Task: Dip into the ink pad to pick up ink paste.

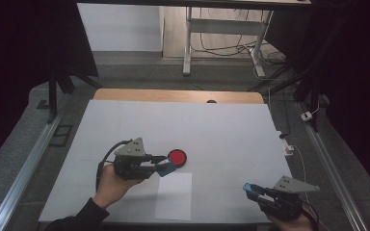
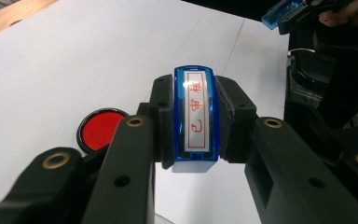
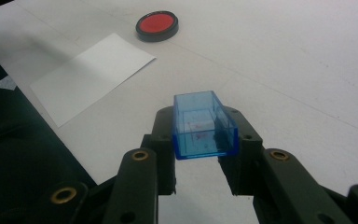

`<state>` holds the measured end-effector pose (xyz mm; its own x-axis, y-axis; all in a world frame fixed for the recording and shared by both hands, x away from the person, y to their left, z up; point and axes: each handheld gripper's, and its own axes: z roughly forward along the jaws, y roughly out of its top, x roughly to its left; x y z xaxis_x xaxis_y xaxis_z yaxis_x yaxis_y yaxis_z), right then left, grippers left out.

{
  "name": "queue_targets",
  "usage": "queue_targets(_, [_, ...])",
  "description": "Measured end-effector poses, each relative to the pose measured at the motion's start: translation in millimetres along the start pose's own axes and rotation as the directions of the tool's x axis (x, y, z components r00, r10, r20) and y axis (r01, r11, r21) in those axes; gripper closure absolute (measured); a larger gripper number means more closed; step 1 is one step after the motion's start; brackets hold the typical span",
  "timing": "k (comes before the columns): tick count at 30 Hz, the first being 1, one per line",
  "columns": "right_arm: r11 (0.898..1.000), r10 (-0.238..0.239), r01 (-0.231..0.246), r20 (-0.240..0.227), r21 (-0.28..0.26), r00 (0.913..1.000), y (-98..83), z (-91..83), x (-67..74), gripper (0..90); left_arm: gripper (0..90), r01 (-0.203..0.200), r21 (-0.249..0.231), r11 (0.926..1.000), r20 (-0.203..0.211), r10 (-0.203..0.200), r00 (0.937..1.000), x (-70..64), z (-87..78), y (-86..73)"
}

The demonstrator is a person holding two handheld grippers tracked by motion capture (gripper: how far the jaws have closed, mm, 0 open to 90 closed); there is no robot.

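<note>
Presently the left gripper's (image 2: 193, 126) fingers pinch a blue stamp (image 2: 194, 116) just beside the red ink pad (image 1: 177, 157); the right gripper's (image 3: 205, 140) fingers pinch the clear blue cap (image 3: 204, 125), well apart from that pad, over the table (image 1: 221, 125).

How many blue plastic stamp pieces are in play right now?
2. The stamp body is clamped in the left hand-held gripper beside the ink pad; its blue cap is in the right hand-held gripper.
</note>
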<state>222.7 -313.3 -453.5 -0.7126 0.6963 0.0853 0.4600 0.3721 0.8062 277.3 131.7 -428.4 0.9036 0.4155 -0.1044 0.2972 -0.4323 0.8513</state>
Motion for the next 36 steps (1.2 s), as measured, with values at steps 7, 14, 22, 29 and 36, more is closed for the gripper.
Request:
queue_targets(7, [1.0, -0.009, 0.009, 0.0, 0.016, 1.0, 0.1, 1.0, 1.3, 68.2, 69.9, 0.015, 0.01, 0.9998, -0.009, -0.015, 0.9998, 6.3, 2.9, 1.4])
queue_targets(14, [1.0, -0.013, 0.013, -0.005, 0.02, 0.9999, -0.1, 1.4, 1.4, 68.2, 69.9, 0.057, 0.042, 0.9975, -0.047, -0.055, 0.9974, 12.5, 11.2, 3.9])
queue_targets(22, [1.0, -0.011, 0.012, -0.012, 0.021, 0.9999, -0.2, 0.7, 1.3, 68.2, 69.9, 0.046, 0.057, 0.9974, -0.063, -0.042, 0.9971, 20.7, 20.2, 7.9])
queue_targets(29, [1.0, -0.004, 0.004, -0.016, 0.012, 0.9999, -1.2, -1.1, 1.0, 68.2, 69.9, 0.051, 0.081, 0.9954, -0.073, -0.045, 0.9963, 30.1, 33.7, 10.1])
queue_targets(36, [1.0, 0.002, -0.002, -0.019, 0.009, 0.9998, -1.4, -1.6, 0.4, 68.2, 70.0, 0.056, 0.111, 0.9922, -0.1, -0.045, 0.994, 43.7, 50.5, 14.7])
